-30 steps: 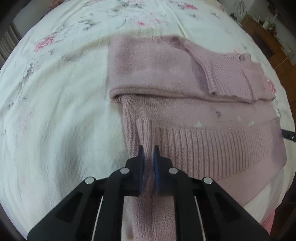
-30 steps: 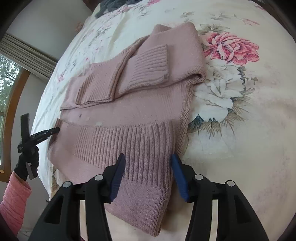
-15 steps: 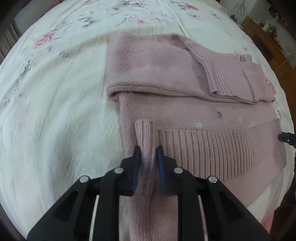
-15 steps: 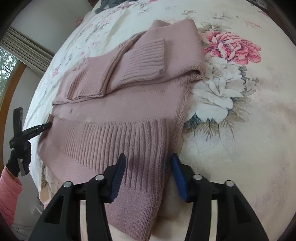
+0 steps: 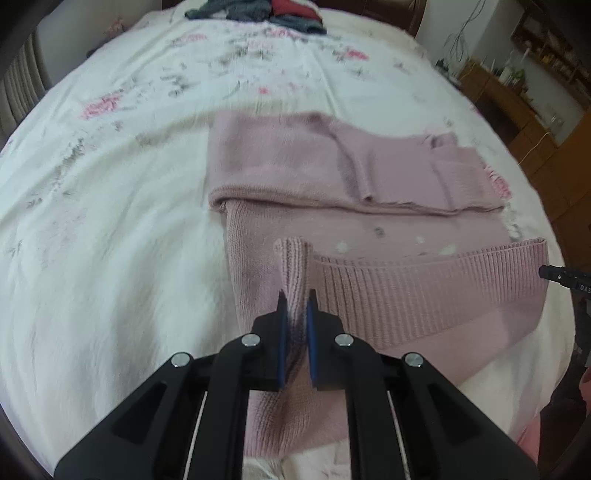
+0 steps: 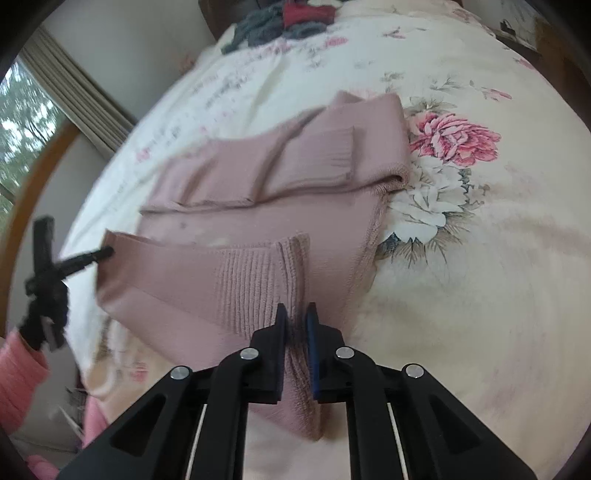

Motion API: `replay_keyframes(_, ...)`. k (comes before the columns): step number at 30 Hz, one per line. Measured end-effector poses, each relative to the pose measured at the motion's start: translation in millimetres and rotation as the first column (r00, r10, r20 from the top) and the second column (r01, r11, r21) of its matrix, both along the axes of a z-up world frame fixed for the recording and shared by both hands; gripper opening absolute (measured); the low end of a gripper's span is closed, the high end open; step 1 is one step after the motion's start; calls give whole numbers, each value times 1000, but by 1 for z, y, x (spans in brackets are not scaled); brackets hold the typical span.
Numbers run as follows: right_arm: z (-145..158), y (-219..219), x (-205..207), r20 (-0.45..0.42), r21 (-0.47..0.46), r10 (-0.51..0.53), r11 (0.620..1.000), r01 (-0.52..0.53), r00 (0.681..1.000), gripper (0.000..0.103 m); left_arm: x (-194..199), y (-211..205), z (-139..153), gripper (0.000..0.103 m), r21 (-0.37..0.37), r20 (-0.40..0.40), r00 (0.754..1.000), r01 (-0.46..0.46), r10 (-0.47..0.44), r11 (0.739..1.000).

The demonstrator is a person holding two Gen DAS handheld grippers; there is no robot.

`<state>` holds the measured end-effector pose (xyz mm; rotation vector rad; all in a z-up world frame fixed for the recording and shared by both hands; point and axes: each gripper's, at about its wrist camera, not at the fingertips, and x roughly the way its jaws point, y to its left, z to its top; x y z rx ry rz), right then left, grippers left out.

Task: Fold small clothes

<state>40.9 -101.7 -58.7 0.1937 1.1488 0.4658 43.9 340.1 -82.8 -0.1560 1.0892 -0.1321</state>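
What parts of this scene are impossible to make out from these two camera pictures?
- Left wrist view: the pink sweater's near hem runs under the left gripper, hidden.
- Right wrist view: the knit pinched in the right gripper is covered by its pads.
- Both views: the pile of clothes at the bed's far end is too small and blurred to identify.

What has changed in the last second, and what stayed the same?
The right gripper closed on the ribbed hem of the pink sweater; it was open before. The hem now lifts off the floral bedspread. The left gripper stays clamped on the other hem corner; the sleeves stay folded.
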Motion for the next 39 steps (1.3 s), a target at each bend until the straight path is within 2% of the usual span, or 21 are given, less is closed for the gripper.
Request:
replay_keyframes(3, 18, -7, -3, 28, 59, -15, 998, 13, 1000, 9, -4, 2, 20, 7, -13, 50, 999, -16, 17, 1000)
replay_keyframes(7, 49, -5, 9, 82, 89, -11, 996, 3, 997, 9, 10, 1, 50, 7, -25, 124, 992, -24, 27, 999)
replay_keyframes(12, 80, 2, 39, 139, 90, -10, 996, -2, 990, 9, 43, -6, 81, 7, -5, 206, 978, -19, 19, 1000)
replay_keyframes(17, 94, 5, 75, 169, 71, -31, 997, 19, 985, 9, 80, -8, 91, 7, -2, 243, 969, -40, 39, 999)
replay_keyframes(24, 82, -3, 140, 125, 83, -118, 991, 109, 985, 9, 140, 5, 81, 7, -6, 229, 968, -103, 102, 995)
replay_keyframes(29, 63, -2, 181, 93, 68, -155, 986, 149, 984, 9, 176, 7, 66, 7, 21, 210, 971, -120, 113, 993)
replay_keyframes(39, 15, -2, 227, 24, 32, -202, 979, 201, 979, 9, 227, -4, 18, 7, 72, 143, 984, -121, 110, 990)
